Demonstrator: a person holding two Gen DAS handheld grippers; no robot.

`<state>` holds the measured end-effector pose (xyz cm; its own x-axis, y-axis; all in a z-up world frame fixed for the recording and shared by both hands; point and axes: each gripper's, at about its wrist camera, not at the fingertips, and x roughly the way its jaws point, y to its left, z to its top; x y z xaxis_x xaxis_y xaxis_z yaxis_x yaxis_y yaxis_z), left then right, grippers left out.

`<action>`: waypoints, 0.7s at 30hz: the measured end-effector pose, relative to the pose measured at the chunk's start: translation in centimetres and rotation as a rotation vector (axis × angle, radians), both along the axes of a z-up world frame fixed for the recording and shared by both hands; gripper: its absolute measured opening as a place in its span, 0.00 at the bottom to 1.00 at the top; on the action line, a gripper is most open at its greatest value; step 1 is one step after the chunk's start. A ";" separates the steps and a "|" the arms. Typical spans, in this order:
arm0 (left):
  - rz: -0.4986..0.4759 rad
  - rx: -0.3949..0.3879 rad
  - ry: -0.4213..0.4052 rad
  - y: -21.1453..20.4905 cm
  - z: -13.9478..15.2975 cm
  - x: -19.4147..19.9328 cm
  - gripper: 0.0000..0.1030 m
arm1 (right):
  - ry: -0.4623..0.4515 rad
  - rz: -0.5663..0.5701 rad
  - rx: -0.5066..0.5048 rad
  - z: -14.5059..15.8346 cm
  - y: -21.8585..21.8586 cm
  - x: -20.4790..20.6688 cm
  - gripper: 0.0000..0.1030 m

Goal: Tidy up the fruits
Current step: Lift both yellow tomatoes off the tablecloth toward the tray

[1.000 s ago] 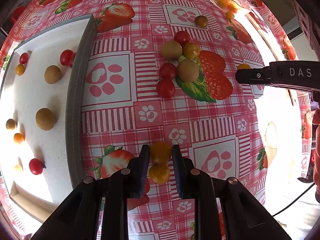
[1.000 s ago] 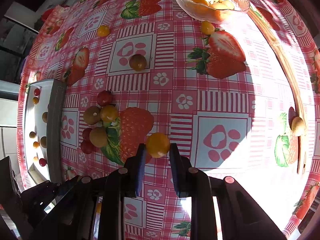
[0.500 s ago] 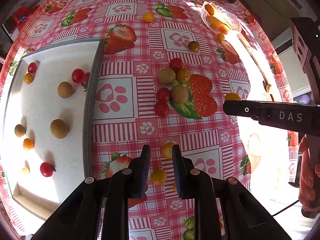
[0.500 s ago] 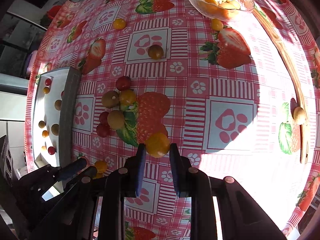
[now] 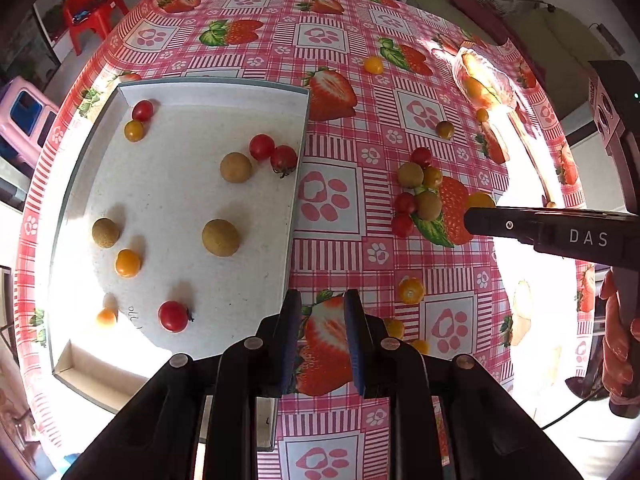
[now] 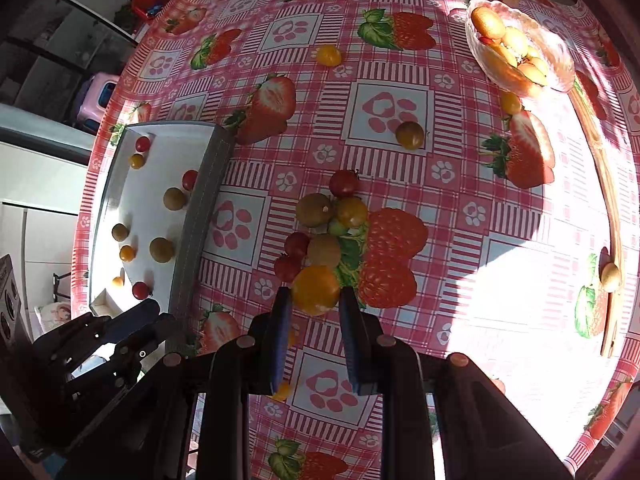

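Observation:
My right gripper (image 6: 314, 302) is shut on an orange tomato (image 6: 315, 290) and holds it above the cloth, just in front of a cluster of red, yellow and brown fruits (image 6: 322, 220). In the left wrist view the right gripper (image 5: 480, 216) reaches in from the right with the orange tomato (image 5: 480, 200) at its tip. My left gripper (image 5: 320, 320) is open and empty, raised beside the white tray (image 5: 296, 208), which holds several tomatoes and brown fruits. Small orange tomatoes (image 5: 410, 291) lie on the cloth right of the left gripper.
A glass bowl of orange fruits (image 6: 520, 56) stands at the far right. Loose tomatoes (image 6: 410, 135) lie between it and the cluster. A wooden strip (image 6: 608, 200) runs along the right table edge. A red stool (image 5: 92, 16) and a pink stool (image 5: 24, 120) stand beyond the table.
My left gripper has risen and swung left toward the tray, leaving the orange tomatoes behind on the cloth. My right gripper has lifted with its orange tomato.

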<state>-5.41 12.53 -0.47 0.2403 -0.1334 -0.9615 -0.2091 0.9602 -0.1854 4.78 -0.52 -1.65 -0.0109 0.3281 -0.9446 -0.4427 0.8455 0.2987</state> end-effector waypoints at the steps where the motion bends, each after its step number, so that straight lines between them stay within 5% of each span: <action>1: -0.020 0.007 -0.001 -0.3 0.0 -0.1 0.24 | 0.003 0.006 -0.008 -0.2 0.1 -0.1 0.26; 5: -0.111 0.051 0.039 -2.8 -1.3 0.3 0.29 | 0.034 -0.022 -0.026 -1.1 -0.7 -0.6 0.26; 8: -0.134 0.067 0.035 -4.6 -2.3 0.8 0.80 | 0.048 -0.062 -0.037 -1.6 -2.2 -0.8 0.26; 21: -0.154 0.158 0.131 -8.4 -7.0 3.3 0.78 | 0.080 -0.178 -0.043 -2.7 -7.8 -1.4 0.26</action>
